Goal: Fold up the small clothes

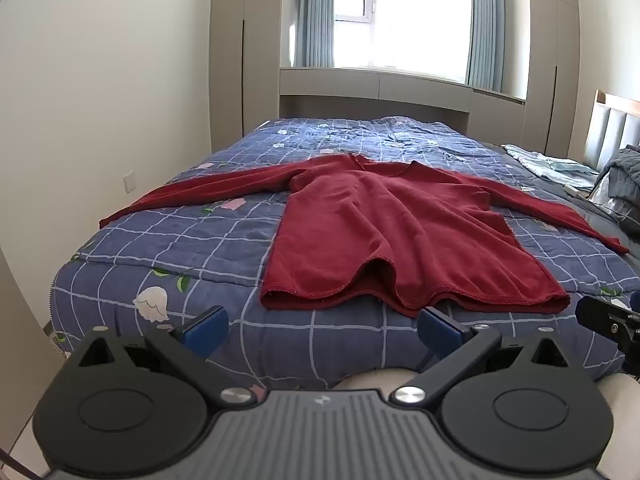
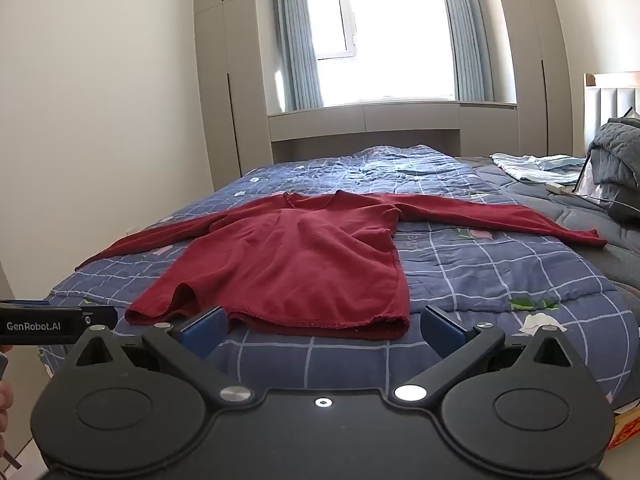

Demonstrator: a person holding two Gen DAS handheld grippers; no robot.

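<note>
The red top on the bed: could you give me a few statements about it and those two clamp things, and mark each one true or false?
1. The red top lies spread out with both sleeves stretched sideways. True.
2. The left gripper is clamped on the hem. False: its jaws are open and hold nothing, short of the hem.
3. The right gripper is open too. True.
4. The top lies on a bare wooden floor. False: it lies on a blue checked quilt on the bed.
5. The top is already folded in half. False: its body lies flat and full length.
</note>
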